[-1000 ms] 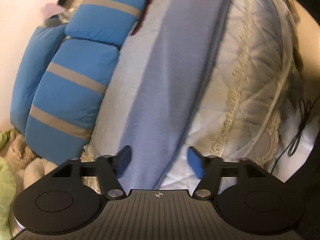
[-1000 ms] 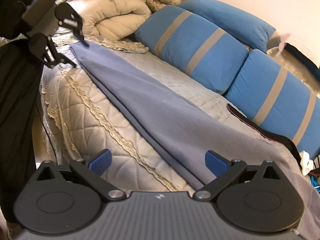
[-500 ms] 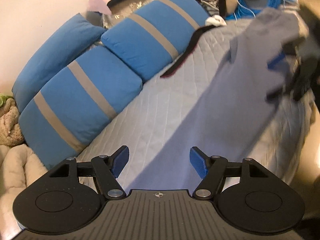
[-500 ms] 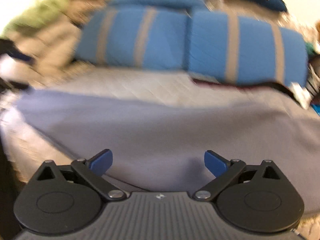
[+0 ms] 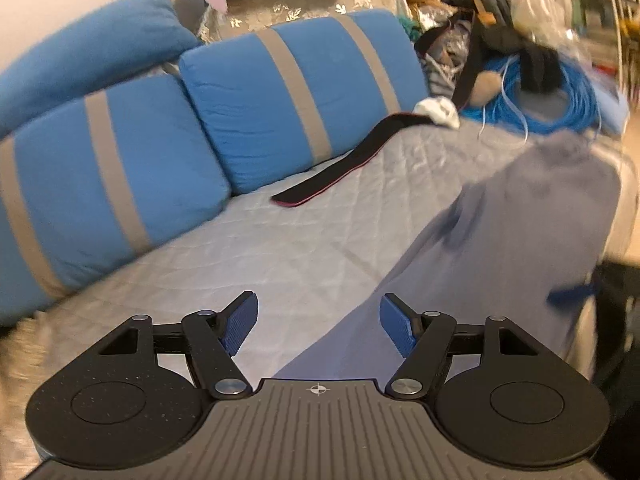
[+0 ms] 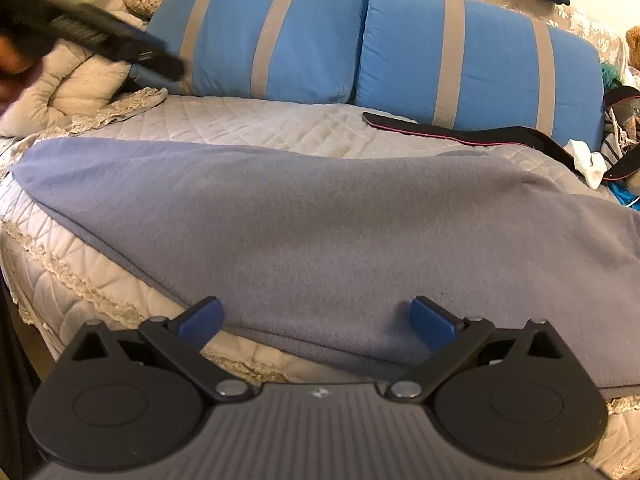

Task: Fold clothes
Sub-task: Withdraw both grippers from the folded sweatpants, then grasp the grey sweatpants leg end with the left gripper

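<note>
A long grey-blue fleece garment [image 6: 320,220] lies folded lengthwise across the quilted bed cover [image 6: 248,124]. My right gripper [image 6: 316,322] hovers over its near edge, wide open, nothing pinched between the blue pads. My left gripper [image 5: 318,328] is open too, above the bed at the garment's [image 5: 520,240] left end, with no cloth between its fingers. Each gripper appears blurred in the other's view: the left gripper [image 6: 112,48] at top left of the right wrist view, the right gripper [image 5: 572,296] at the right edge of the left wrist view.
Blue pillows with grey stripes [image 6: 472,56] line the back of the bed. A black strap with pink edging [image 5: 344,164] and a white cloth [image 5: 438,110] lie beside them. A beige comforter [image 6: 80,76] is piled at the left, blue cable [image 5: 560,96] and bags at the right.
The left gripper lifted away from the garment and rolled, so its view swung from along the cloth to across the bed. The right view levelled out facing the pillows. Both grippers stayed open.
</note>
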Demonstrator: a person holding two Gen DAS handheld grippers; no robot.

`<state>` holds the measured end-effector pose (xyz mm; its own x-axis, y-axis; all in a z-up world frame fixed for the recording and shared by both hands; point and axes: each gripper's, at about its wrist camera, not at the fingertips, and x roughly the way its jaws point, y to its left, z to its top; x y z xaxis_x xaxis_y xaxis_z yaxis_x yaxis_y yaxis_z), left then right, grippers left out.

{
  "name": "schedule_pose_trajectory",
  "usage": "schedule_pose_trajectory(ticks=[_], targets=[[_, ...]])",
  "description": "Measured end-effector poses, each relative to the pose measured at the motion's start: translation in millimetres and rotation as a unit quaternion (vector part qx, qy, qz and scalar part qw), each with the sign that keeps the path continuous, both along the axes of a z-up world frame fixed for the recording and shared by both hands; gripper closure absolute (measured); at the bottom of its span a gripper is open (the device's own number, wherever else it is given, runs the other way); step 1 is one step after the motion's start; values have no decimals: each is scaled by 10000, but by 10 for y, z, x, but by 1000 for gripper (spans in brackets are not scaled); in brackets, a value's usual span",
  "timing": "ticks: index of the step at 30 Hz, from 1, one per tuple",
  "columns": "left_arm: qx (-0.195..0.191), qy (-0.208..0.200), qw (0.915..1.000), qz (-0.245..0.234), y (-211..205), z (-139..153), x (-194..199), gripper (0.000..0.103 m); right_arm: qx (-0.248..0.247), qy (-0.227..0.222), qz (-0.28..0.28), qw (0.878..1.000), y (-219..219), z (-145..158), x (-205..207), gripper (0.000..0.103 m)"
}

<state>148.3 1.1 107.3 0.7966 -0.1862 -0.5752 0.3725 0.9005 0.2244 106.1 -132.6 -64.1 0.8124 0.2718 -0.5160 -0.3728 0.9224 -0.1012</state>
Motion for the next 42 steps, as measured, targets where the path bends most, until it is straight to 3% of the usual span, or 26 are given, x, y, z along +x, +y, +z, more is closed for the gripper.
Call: schedule_pose_trajectory(ticks=[8,11,13,18,23,25,28,33,34,37,40,42], targets=[[-939,698,9921,-443,-340,-203,730,36,82,-5,39,10000,-39,-4,-14,1],[-1219,1026,9845,-732,-469,-365,1050,36,84,-17,60,9999,-50,-9,-25,1],[-1528,1367,9743,-929,-530,-484,1243,37,87,-20,72,9999,-56,-11,-25,1],[-2541,1988,9291,-1809,-645,-712,1487,37,95,-39,105,9999,-69,-20,-25,1],[-2989,2493,8986,-2024,-848,-894,1723,37,99,-50,131,9999,-77,-29,-23,1],[-3338,2845,8766,-1981,-865,-993,1866,37,102,-51,132,9998,-76,-30,-25,1],[-3787,3474,8359,-1927,-897,-1167,2099,36,104,-65,142,9998,-82,-36,-31,1],[-4138,4232,7860,-1784,-915,-1359,2406,36,110,-77,156,9998,-86,-46,-36,1],[-4178,4269,7817,-1794,-932,-1355,2461,36,112,-79,157,9998,-86,-48,-40,1],[-4352,4095,7836,-1700,-929,-1327,2519,38,111,-86,160,9998,-88,-51,-38,1],[-4590,3927,7770,-1771,-949,-1234,2546,39,108,-86,164,9998,-85,-54,-47,1],[-4618,3866,7760,-1872,-970,-1144,2544,53,106,-84,170,9998,-92,-56,-43,1]])
